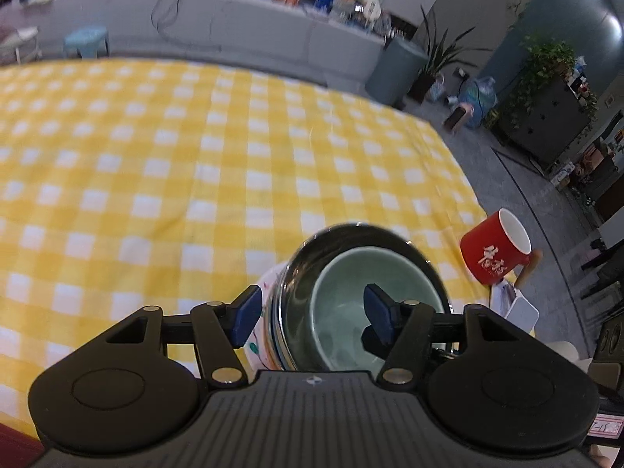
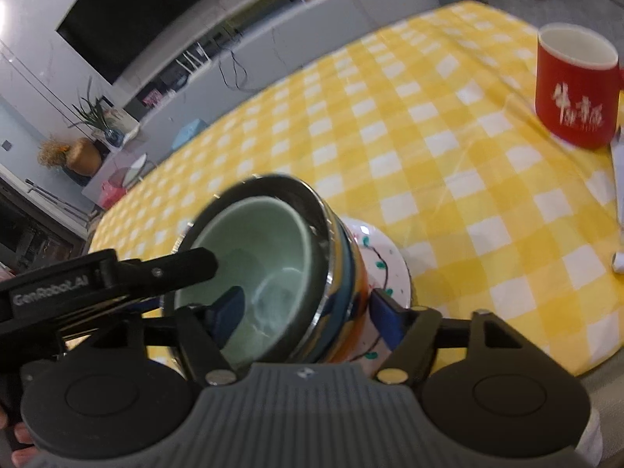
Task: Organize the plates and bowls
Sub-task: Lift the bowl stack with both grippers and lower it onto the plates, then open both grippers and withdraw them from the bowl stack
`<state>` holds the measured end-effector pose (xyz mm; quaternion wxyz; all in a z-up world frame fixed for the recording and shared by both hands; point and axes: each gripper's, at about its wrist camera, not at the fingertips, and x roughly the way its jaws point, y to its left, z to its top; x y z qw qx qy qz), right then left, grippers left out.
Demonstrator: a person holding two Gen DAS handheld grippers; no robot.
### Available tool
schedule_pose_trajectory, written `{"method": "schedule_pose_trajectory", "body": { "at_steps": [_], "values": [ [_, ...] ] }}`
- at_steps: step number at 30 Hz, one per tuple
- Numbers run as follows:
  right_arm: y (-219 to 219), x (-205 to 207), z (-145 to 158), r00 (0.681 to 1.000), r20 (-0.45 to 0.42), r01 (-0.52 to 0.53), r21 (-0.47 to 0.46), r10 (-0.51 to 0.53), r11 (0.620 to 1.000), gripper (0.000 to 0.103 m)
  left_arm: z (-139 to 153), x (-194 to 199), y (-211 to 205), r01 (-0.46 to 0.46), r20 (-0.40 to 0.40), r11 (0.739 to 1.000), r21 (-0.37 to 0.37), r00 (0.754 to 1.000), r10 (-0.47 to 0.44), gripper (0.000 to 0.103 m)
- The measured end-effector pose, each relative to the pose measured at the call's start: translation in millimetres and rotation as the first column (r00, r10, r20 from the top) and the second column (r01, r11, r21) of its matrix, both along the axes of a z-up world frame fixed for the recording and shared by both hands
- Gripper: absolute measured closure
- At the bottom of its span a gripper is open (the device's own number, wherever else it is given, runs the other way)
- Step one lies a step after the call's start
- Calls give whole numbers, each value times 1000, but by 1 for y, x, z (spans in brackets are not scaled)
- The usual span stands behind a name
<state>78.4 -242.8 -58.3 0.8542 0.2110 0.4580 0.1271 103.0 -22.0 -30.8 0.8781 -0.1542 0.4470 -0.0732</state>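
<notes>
A stack of nested bowls sits on a white patterned plate (image 2: 384, 251) on the yellow checked cloth. A pale green bowl (image 1: 351, 284) lies inside a shiny steel bowl (image 1: 308, 269), with colourful bowls under them. My left gripper (image 1: 312, 314) straddles the stack's left wall, one blue pad outside and one inside the green bowl. My right gripper (image 2: 304, 318) straddles the stack's right wall (image 2: 335, 273) the same way. The stack looks tilted. The left gripper's arm (image 2: 117, 273) shows in the right wrist view, reaching into the green bowl (image 2: 257, 241).
A red mug (image 1: 495, 251) with white characters stands near the table's right edge, also in the right wrist view (image 2: 573, 85). White items (image 1: 514, 308) lie beside it. The yellow checked tablecloth (image 1: 195, 156) stretches away. Floor, plants and furniture lie beyond.
</notes>
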Motion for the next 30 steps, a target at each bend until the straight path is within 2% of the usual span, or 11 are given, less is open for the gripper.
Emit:
{"method": "schedule_pose_trajectory", "body": {
  "at_steps": [2, 7, 10, 14, 17, 20, 22, 30],
  "values": [
    [-1, -4, 7, 999, 42, 25, -12, -25, 1000, 21, 11, -8, 0, -29, 42, 999, 39, 999, 27, 28],
    [-2, -22, 27, 984, 165, 72, -67, -60, 995, 14, 40, -36, -1, -65, 184, 989, 130, 982, 40, 21],
    [3, -37, 35, 970, 239, 82, -148, -45, 986, 13, 52, -54, -4, -62, 248, 982, 176, 969, 16, 21],
    [17, -56, 40, 957, 290, 51, -233, 19, 971, 13, 59, -76, -15, -53, 302, 974, 221, 953, -17, 21],
    [28, -68, 43, 946, 319, 31, -262, 57, 965, 13, 54, -89, -23, -40, 310, 969, 245, 950, -39, 19],
    [36, -78, 44, 942, 326, 10, -275, 83, 961, 13, 42, -99, -26, -73, 291, 954, 289, 957, -15, 20],
    [42, -83, 42, 937, 331, 2, -326, 112, 945, 13, 36, -102, -25, -96, 290, 946, 308, 957, 3, 20],
    [50, -95, 34, 940, 319, -6, -344, 123, 939, 13, 23, -103, -22, -101, 284, 947, 305, 959, 11, 19]
  ]
}}
